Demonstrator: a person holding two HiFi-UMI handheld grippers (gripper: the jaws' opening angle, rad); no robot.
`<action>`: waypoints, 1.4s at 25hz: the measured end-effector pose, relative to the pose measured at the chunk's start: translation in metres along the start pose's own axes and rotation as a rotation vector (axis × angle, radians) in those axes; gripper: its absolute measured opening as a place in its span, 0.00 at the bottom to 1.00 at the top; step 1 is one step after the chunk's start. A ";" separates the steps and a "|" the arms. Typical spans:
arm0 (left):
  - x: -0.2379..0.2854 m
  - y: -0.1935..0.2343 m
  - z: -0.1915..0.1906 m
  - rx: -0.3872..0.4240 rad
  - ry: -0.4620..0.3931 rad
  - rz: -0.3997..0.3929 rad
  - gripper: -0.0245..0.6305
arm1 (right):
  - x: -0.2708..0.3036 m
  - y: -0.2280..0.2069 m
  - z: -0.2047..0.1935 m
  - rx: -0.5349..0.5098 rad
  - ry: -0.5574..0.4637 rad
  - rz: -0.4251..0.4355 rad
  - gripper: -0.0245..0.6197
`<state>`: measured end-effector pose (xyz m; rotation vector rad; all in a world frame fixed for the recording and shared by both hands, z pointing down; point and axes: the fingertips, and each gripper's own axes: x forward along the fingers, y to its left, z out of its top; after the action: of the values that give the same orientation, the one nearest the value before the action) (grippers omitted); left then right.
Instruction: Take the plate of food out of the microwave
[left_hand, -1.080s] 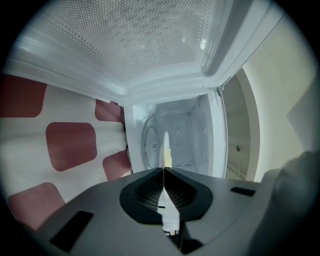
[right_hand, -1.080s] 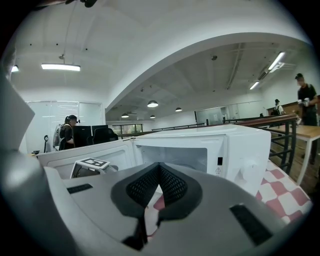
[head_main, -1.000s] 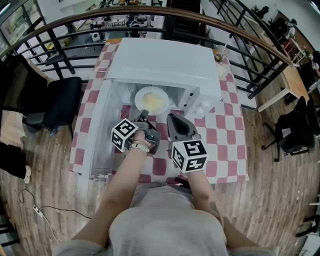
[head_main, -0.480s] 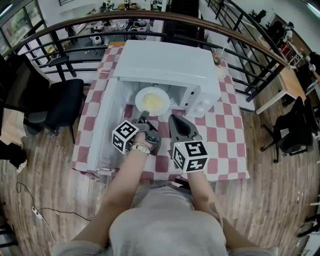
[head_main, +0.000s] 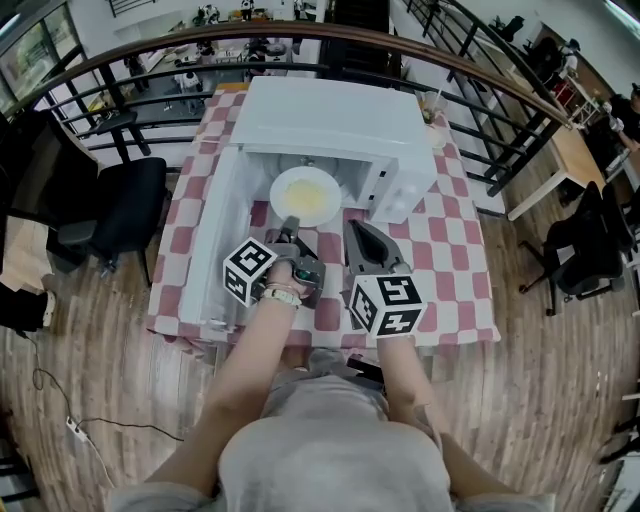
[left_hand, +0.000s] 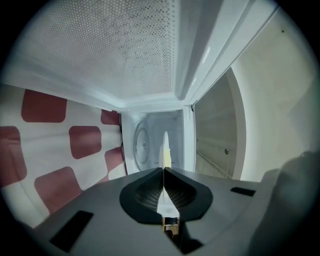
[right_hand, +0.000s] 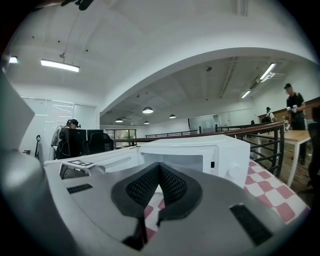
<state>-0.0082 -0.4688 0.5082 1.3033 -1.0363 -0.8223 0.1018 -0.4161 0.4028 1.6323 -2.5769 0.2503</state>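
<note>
Between the shut jaws of the left gripper (head_main: 288, 228) the plate (head_main: 305, 195) is pinched by its near rim, its bulk ahead at the microwave (head_main: 330, 120) mouth; stiff, slick and breakable, it is judged tip-prone, while alongside the right gripper (head_main: 362, 238) is closed, empty.

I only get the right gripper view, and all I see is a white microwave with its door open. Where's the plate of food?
Observer: In the head view, the plate with yellow food is at the microwave's open front.
Operator: Is something holding it?
Observer: Yes. The left hand-held gripper is shut on the plate's near rim, which shows edge-on between its jaws.
Operator: So where's my right one next to all that?
Observer: The right hand-held gripper is just to the right of the plate, above the checked tablecloth.
</note>
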 end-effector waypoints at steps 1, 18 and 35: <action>-0.002 -0.002 -0.001 0.000 0.003 -0.003 0.05 | -0.002 0.001 0.001 -0.001 -0.003 -0.003 0.08; -0.029 -0.044 -0.013 0.008 0.028 -0.055 0.05 | -0.008 0.012 0.030 -0.083 -0.030 -0.022 0.08; -0.032 -0.092 -0.021 0.019 -0.003 -0.102 0.05 | -0.022 -0.007 0.052 -0.106 -0.068 -0.035 0.08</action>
<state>0.0078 -0.4427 0.4138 1.3804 -0.9890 -0.8932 0.1188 -0.4092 0.3491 1.6748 -2.5591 0.0552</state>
